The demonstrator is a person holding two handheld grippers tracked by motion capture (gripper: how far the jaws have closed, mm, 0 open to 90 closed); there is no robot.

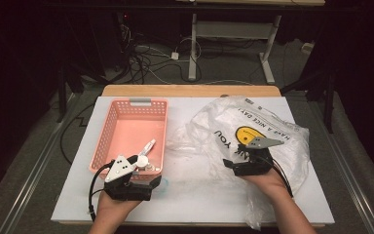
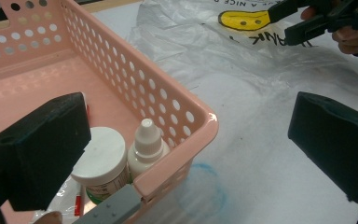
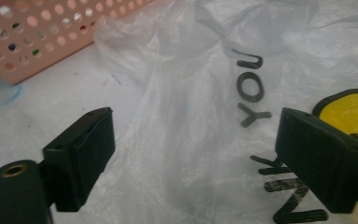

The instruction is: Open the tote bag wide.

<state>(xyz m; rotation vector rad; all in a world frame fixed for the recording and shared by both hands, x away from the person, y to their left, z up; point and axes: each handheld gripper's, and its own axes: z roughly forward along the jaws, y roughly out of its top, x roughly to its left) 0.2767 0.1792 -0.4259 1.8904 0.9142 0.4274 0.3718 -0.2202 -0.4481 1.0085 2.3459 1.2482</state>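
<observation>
- The right gripper (image 3: 193, 158) has its jaws spread wide, nothing between them, poised just above the plastic bag (image 3: 205, 93) with the printed "YOU" lettering ahead at about 1 o'clock.
- The left gripper (image 2: 186, 154) also stands open; its jaws straddle the near corner of the pink basket (image 2: 168, 93), one jaw inside over the contents, the other outside over the table (image 2: 261, 154).
- The bag looks feather-light, limp and slick: I judge it will crumple and slide rather than lift as one piece, so a pinch on a raised fold or the gathered edge nearest the basket, at 10 o'clock from the right gripper, should hold better than a flat patch.
- The film is thin and could tear or slip out if the pull is sharp.
- In the high view the bag (image 1: 253, 136) lies spread and wrinkled over the right half of the table, at 3 o'clock from the basket (image 1: 109, 131); it is clear, with black lettering and a yellow smiley face.
- Inside the basket's near corner stand a white-lidded jar (image 2: 100, 156) and a small dropper bottle (image 2: 147, 147), touching each other; both look rigid and light.
- A faint blue ring marks the table by the basket corner.
</observation>
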